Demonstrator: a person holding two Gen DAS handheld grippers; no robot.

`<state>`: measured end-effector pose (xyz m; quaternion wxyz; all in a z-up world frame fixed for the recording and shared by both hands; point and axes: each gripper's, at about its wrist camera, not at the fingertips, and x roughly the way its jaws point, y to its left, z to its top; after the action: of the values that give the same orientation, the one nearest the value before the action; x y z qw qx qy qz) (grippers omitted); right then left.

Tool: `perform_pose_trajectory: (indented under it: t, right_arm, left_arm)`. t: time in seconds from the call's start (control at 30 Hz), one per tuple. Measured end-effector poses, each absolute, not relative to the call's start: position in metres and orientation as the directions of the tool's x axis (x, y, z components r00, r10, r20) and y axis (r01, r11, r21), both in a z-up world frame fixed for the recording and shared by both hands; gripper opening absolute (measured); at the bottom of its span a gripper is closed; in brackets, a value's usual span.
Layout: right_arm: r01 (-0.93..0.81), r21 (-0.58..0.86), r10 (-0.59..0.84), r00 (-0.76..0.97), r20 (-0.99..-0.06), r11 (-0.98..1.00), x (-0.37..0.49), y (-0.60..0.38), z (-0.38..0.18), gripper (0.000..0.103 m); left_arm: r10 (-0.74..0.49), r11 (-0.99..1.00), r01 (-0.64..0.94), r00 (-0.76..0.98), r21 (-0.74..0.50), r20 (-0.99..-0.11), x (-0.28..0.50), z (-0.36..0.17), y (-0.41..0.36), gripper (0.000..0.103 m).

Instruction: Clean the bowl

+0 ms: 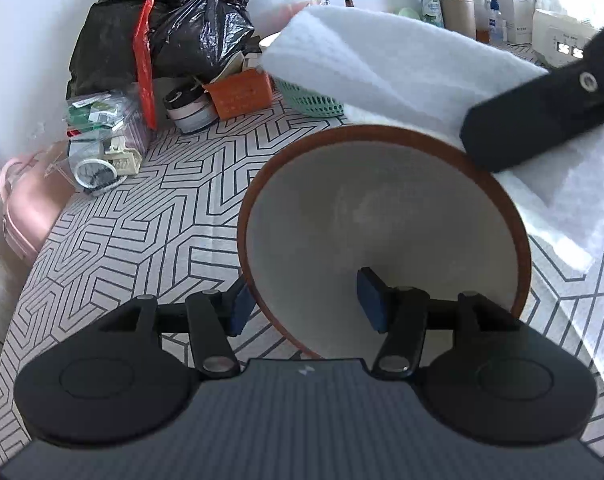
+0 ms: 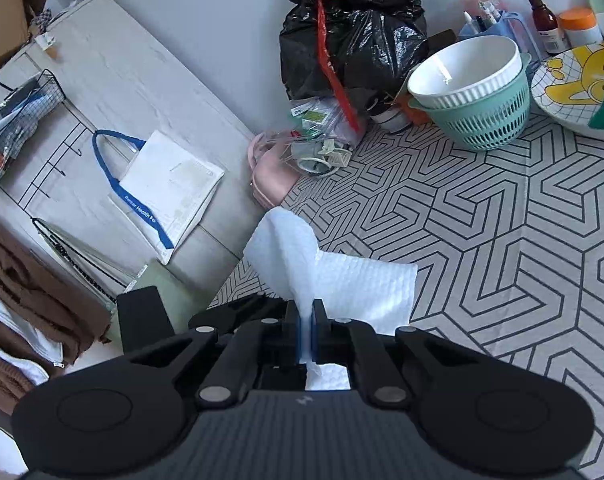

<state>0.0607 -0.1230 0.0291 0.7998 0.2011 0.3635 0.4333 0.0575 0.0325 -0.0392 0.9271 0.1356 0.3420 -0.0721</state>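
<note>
A bowl (image 1: 382, 216) with a white inside and a brown rim stands tilted on its edge in the left wrist view. My left gripper (image 1: 306, 306) is shut on its rim, one pad inside and one outside. My right gripper (image 2: 306, 328) is shut on a white cloth (image 2: 334, 276). In the left wrist view the cloth (image 1: 402, 68) hangs above and behind the bowl's far rim, with the right gripper's finger (image 1: 534, 116) across the bowl's upper right rim. The bowl does not show in the right wrist view.
The table (image 2: 502, 240) has a geometric-patterned cover. At its back stand a black rubbish bag (image 2: 354, 32), a white bowl in a green basket (image 2: 478, 92), a cartoon plate (image 2: 582, 92), bottles and an orange box (image 1: 241, 94). The table edge and floor lie left.
</note>
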Motion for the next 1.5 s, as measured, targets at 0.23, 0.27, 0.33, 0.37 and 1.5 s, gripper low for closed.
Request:
perform_pose_trajectory:
  t: [0.23,0.27,0.33,0.37,1.5]
  right_arm:
    - [-0.544,0.613,0.819,0.373,-0.436,0.574,0.072,-0.113,0.043,0.005]
    - [-0.546,0.61,0.818,0.373,-0.437,0.575,0.074,-0.112,0.045,0.005]
    - [-0.555,0.618,0.831,0.35,-0.433,0.556,0.08,-0.107,0.048,0.005]
    - [-0.563,0.617,0.835,0.339,-0.434,0.55,0.083,-0.104,0.05,0.005]
    - [-0.531,0.604,0.804,0.367,-0.467,0.594,0.092,-0.094,0.05,0.006]
  left_arm:
    - [-0.036,0.941,0.245,0.759,0.234,-0.651,0.055,-0.041,0.031,0.056]
    - [-0.034,0.939,0.247,0.759,0.239,-0.65,0.054,-0.041,0.031,0.056]
    - [-0.034,0.937,0.249,0.76,0.243,-0.649,0.055,-0.04,0.031,0.056]
    - [-0.032,0.936,0.251,0.759,0.247,-0.65,0.055,-0.04,0.03,0.056]
    - [-0.02,0.902,0.265,0.814,0.34,-0.58,0.039,-0.047,0.036,0.058]
